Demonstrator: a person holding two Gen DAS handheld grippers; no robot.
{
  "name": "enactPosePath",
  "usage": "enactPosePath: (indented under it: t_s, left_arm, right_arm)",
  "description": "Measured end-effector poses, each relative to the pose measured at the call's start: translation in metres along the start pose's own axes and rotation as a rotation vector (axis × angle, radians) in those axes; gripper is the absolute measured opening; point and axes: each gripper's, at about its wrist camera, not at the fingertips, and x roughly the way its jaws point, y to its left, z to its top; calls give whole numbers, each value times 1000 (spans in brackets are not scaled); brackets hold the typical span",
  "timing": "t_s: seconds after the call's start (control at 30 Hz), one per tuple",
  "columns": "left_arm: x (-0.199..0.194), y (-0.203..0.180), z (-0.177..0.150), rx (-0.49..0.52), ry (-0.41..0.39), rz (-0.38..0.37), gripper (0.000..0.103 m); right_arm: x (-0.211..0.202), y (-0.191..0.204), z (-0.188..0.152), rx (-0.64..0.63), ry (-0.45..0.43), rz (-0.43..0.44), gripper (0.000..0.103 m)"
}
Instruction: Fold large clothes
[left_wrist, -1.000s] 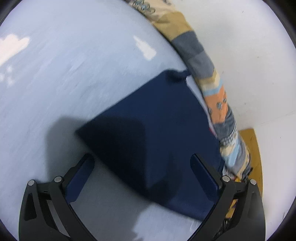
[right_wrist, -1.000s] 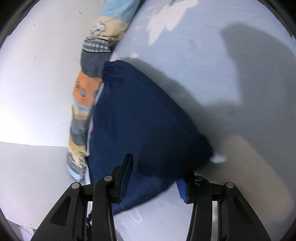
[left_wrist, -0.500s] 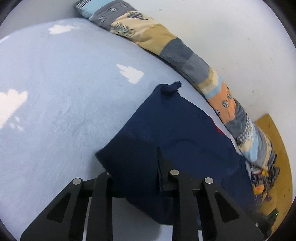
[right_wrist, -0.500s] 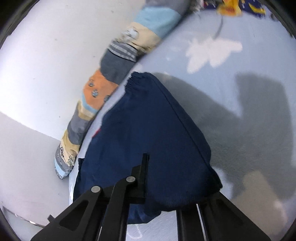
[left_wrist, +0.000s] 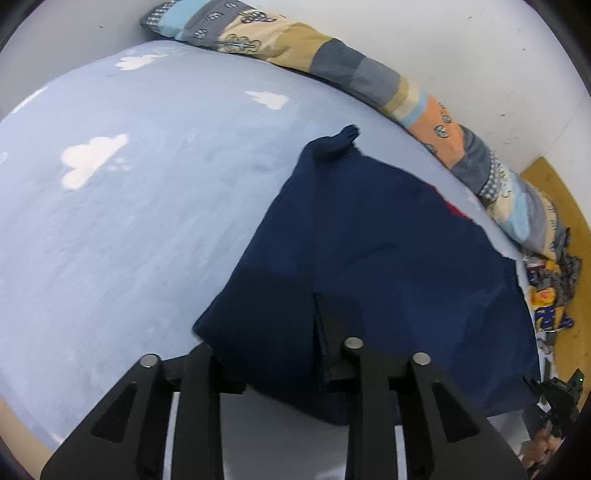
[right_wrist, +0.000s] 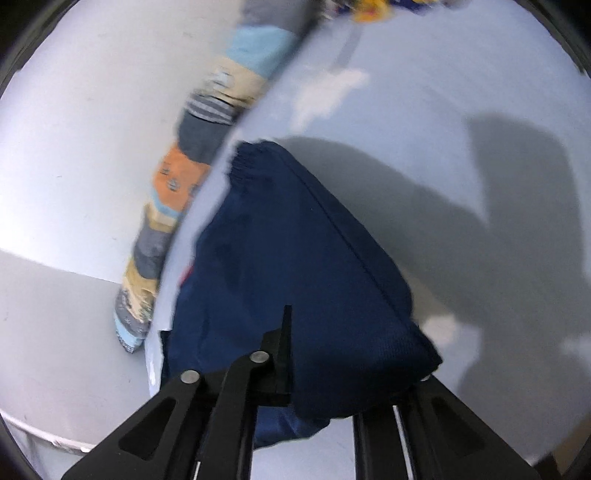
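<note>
Left wrist view: left gripper (left_wrist: 284, 354) clamps the navy garment (left_wrist: 388, 258)'s near edge. Right gripper (right_wrist: 354, 373) pinches its near corner. Soft, light, floppy cloth; corners look like the best hold.

Both your wrist cams look down close along the fingers; both share the navy garment (left_wrist: 369, 236) (right_wrist: 295, 258) on the bed (left_wrist: 147, 203) (right_wrist: 424, 129).

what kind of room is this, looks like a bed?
Probably a bedroom: a light blue sheet with white clouds, a long patchwork bolster along the white wall, and dark blue clothing lying on the sheet.
</note>
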Motion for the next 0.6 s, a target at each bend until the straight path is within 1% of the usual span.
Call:
enactPosePath:
  t_s: [0.03, 0.07, 0.1, 0.13, 0.17, 0.2, 0.23, 0.27, 0.33, 0.37, 0.4, 0.47, 0.53, 0.6]
  left_arm:
    - [-2, 1, -1, -1, 0, 22, 40]
    - [-3, 2, -3, 0, 5, 48, 46]
    - [-5, 2, -4, 2, 13, 64, 52]
    - [-8, 2, -7, 5, 16, 72, 53]
    - [-11, 2, -9, 15, 12, 93, 56]
    - [-17, -1, -13, 38, -6, 130, 59]
    - [-21, -4, -16, 59, -24, 149, 59]
    - [-25, -7, -19, 82, -43, 167, 60]
    - [-31, -21, -24, 159, -89, 234, 70]
    - [-34, -28, -26, 197, -111, 266, 73]
    - [-36, -35, -29, 237, -136, 288, 76]
    - [-40, -49, -33, 305, -176, 315, 77]
    - [-39, -62, -36, 361, -198, 318, 81]
    - [-36, -72, -39, 404, -208, 325, 82]
  right_arm:
    - [-1, -7, 0, 26, 10, -31, 31]
    - [-4, -18, 0, 70, 20, -69, 33]
    - [-7, -24, 1, 95, 28, -65, 35]
    - [-14, -30, 0, 116, 31, -71, 38]
    - [-23, -32, -1, 114, 13, -96, 42]
    - [-32, -33, -4, 99, -14, -123, 44]
    - [-44, -33, -7, 74, -56, -155, 44]
    - [-52, -32, -10, 60, -80, -170, 44]
    - [-68, -25, -15, 20, -147, -186, 44]
    - [-75, -18, -18, -18, -177, -179, 44]
    - [-77, -11, -20, -58, -189, -180, 44]
    - [-72, 7, -25, -152, -181, -179, 44]
    - [-60, 27, -33, -246, -140, -154, 44]
    - [-45, 50, -45, -356, -113, -175, 44]
